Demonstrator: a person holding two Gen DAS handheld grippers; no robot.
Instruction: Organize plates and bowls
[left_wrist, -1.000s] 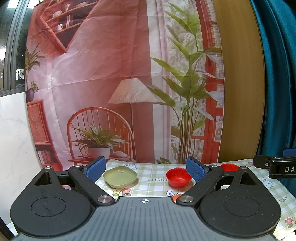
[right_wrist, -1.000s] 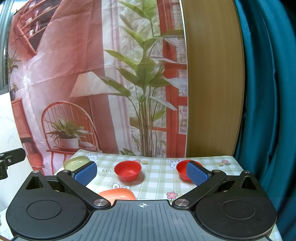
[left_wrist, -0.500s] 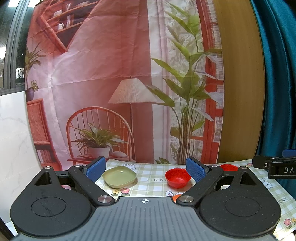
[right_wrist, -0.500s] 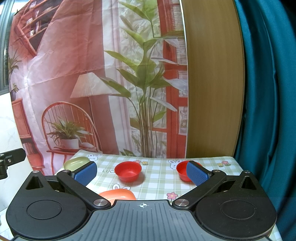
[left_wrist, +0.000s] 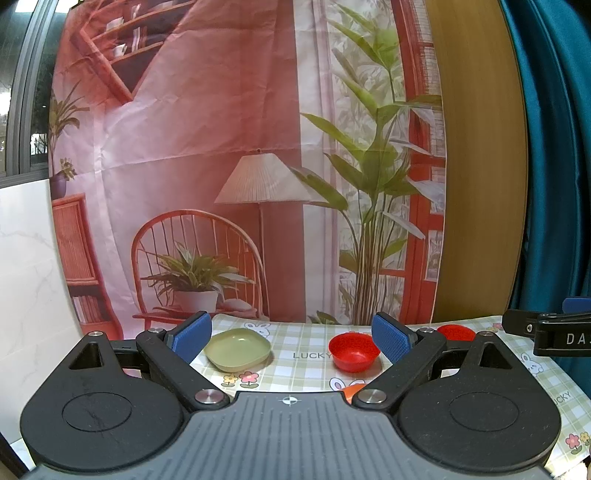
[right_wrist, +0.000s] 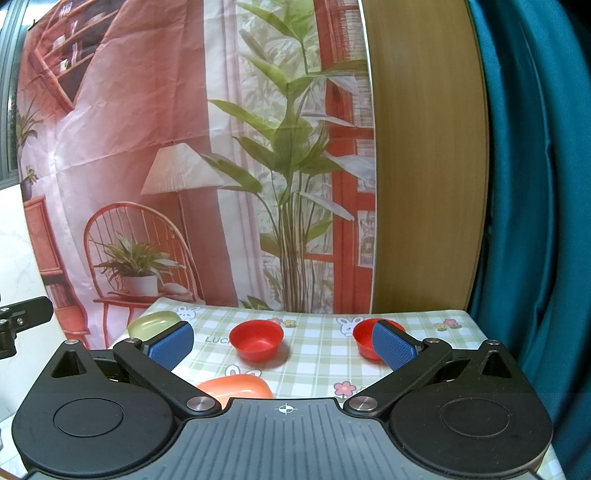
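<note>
A pale green plate (left_wrist: 237, 349) lies at the table's left, and also shows in the right wrist view (right_wrist: 153, 324). A red bowl (left_wrist: 354, 350) stands mid-table; it also shows in the right wrist view (right_wrist: 256, 339). A second red bowl (right_wrist: 364, 341) stands to the right, partly behind my right fingertip; its rim shows in the left wrist view (left_wrist: 455, 332). An orange plate (right_wrist: 236, 385) lies at the near edge, mostly hidden; a sliver shows in the left wrist view (left_wrist: 351, 389). My left gripper (left_wrist: 291, 336) and right gripper (right_wrist: 282, 345) are open, empty, held above the near edge.
The table carries a green checked cloth (right_wrist: 317, 354) with bunnies and flowers. A printed backdrop (left_wrist: 221, 147) hangs behind it, then a wooden panel (right_wrist: 424, 166) and a teal curtain (right_wrist: 535, 184) to the right. The right gripper's body (left_wrist: 546, 334) juts in at the left view's right edge.
</note>
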